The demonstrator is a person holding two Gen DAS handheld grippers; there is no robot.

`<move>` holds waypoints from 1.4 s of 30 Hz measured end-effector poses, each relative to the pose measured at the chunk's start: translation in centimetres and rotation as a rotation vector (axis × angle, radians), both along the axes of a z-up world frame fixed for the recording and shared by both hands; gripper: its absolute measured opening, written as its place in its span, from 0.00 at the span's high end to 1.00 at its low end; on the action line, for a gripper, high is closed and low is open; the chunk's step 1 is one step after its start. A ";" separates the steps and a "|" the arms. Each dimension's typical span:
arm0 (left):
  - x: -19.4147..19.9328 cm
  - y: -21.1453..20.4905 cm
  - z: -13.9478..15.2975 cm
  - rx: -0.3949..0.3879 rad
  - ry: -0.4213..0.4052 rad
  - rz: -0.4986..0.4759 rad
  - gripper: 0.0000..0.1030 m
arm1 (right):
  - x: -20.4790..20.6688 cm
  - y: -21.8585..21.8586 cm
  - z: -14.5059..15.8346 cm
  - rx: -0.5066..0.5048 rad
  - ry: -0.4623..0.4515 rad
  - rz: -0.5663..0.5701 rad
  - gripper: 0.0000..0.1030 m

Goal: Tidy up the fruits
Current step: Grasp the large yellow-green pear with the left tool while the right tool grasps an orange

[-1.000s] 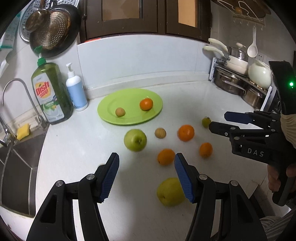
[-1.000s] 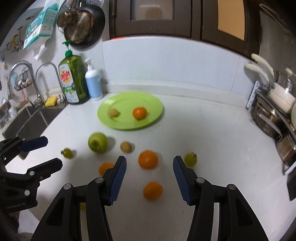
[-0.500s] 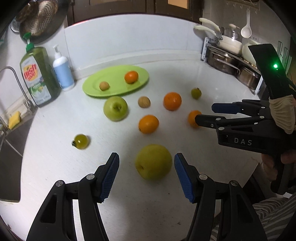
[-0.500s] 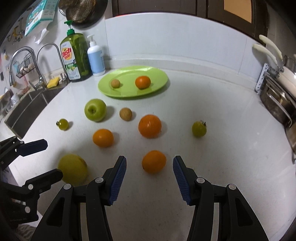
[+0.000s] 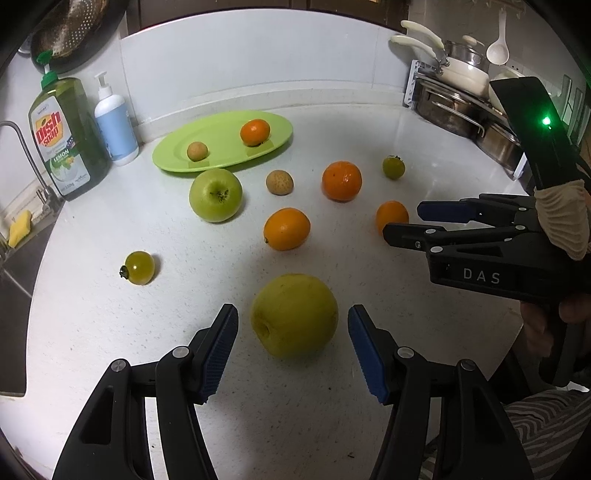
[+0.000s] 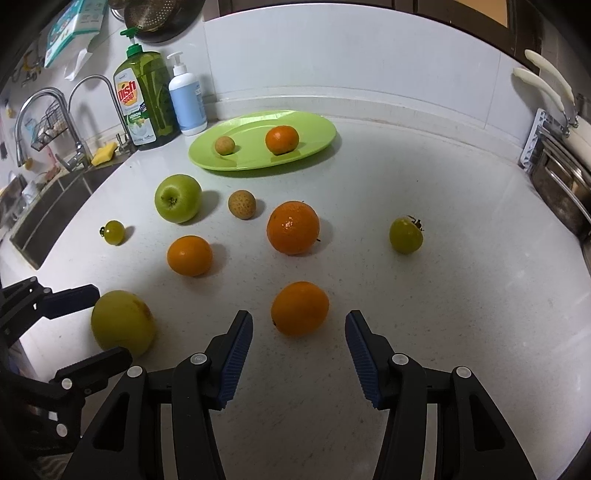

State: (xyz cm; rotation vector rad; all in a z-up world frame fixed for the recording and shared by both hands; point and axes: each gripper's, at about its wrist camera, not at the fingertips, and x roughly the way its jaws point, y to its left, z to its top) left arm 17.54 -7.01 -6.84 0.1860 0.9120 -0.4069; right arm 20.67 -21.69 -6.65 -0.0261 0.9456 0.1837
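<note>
Both grippers dropped toward fruit (left gripper (image 5: 291, 349) straddles yellow apple (image 5: 294, 314))

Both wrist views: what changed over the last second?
Both grippers came down toward the counter. The left gripper now brackets the yellow apple, jaws open, not touching. The right gripper lines up on the nearest orange, open too. Nothing grasped or released. Fruit and the plate unmoved.

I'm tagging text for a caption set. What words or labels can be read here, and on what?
"Dish soap" and "LEMON": green bottle.
"DAS": body of the right hand-held gripper, seen from the left wrist.
Fine print on the green bottle: too small to read.
Blue pump bottle label and the packet on the wall: too blurred.
</note>
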 end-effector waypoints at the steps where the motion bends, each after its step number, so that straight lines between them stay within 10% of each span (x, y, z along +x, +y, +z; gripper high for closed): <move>1: 0.0 0.0 0.0 0.001 0.001 0.003 0.41 | 0.1 0.0 -0.1 0.001 0.001 0.002 0.48; 42: 2.5 0.9 2.3 -0.084 -0.018 0.066 0.51 | 0.2 0.6 1.3 0.029 -0.026 0.017 0.65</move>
